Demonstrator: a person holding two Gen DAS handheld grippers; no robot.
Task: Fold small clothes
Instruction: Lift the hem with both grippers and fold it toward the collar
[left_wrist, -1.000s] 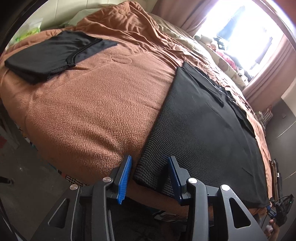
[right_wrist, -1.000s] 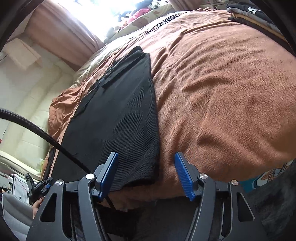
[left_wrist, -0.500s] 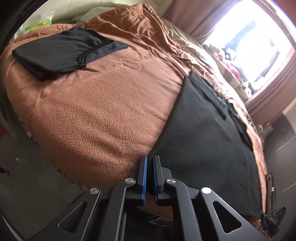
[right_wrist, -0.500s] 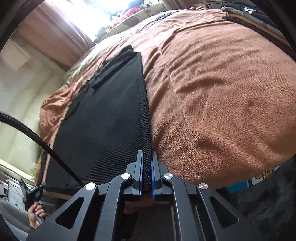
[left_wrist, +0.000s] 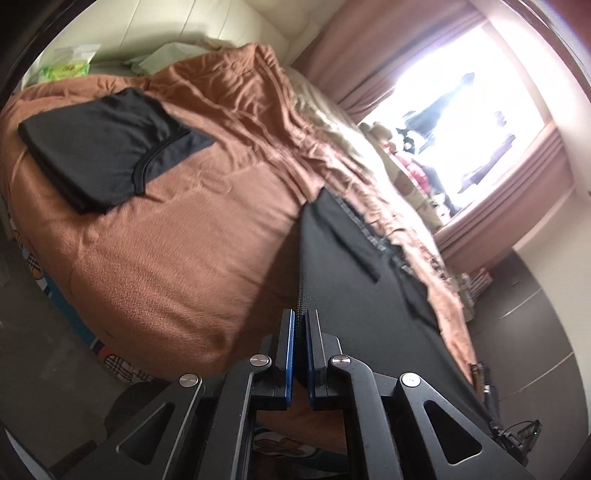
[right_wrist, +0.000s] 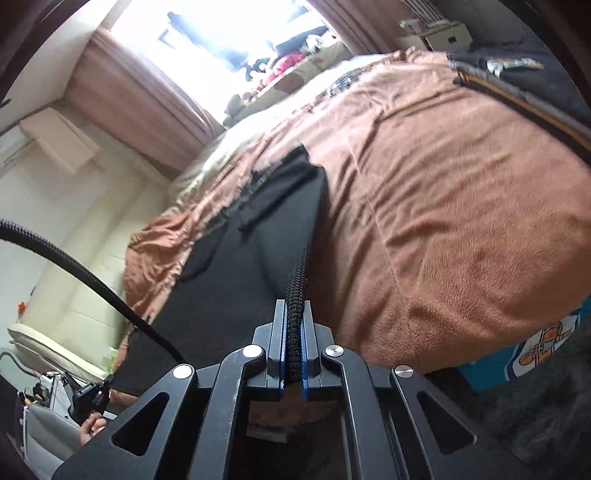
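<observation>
My left claw (left_wrist: 300, 325) is clamped on the near left corner of the black knit garment (left_wrist: 362, 295), my right claw (right_wrist: 294, 314) pinching its ribbed right edge — both blue pads pressed tight on cloth. The garment stretches away over the brown blanket (left_wrist: 177, 258) on the bed. A folded black piece (left_wrist: 99, 147) lies well apart, far left — a shirt, perhaps.

Brown fleece blanket (left_wrist: 177, 258) covering the bed; cream bedding (left_wrist: 325, 110) along its far side. Pink curtains (right_wrist: 147, 107) flank a bright window (left_wrist: 461, 85). Green packet (left_wrist: 66, 68) near the headboard. Black cable (right_wrist: 74, 266) crosses the right view.
</observation>
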